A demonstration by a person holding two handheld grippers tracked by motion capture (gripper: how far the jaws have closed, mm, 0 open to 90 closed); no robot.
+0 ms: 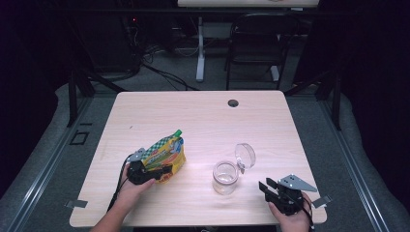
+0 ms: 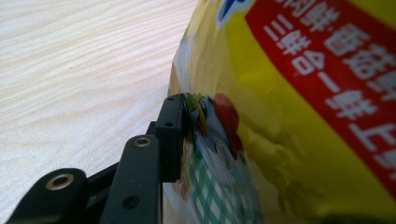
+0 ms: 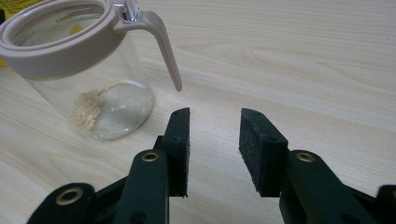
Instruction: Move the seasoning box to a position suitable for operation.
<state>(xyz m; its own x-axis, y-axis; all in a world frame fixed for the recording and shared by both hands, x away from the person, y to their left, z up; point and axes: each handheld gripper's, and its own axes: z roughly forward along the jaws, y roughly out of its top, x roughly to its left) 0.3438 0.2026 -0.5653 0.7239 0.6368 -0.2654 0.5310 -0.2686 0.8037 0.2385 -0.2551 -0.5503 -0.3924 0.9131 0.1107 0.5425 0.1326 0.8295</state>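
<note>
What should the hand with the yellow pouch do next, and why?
Probably lift the yellow spouted pouch and carry it toward the open glass jar. The left gripper has its fingers pressed against the pouch, the jar's lid is flipped up, and there is only a little powder at its bottom. The right gripper waits open beside the jar.

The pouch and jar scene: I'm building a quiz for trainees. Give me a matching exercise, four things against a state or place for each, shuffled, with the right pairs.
Things:
1. yellow pouch
2. glass jar
3. jar lid
4. right gripper

States or places:
A. hinged open, standing up at the jar's rim
B. jaws apart with bare table between them
C. clamped in the left gripper, green cap pointing up and away
D. upright on the table, a little pale powder at its bottom

Pairs: 1-C, 2-D, 3-A, 4-B
</note>
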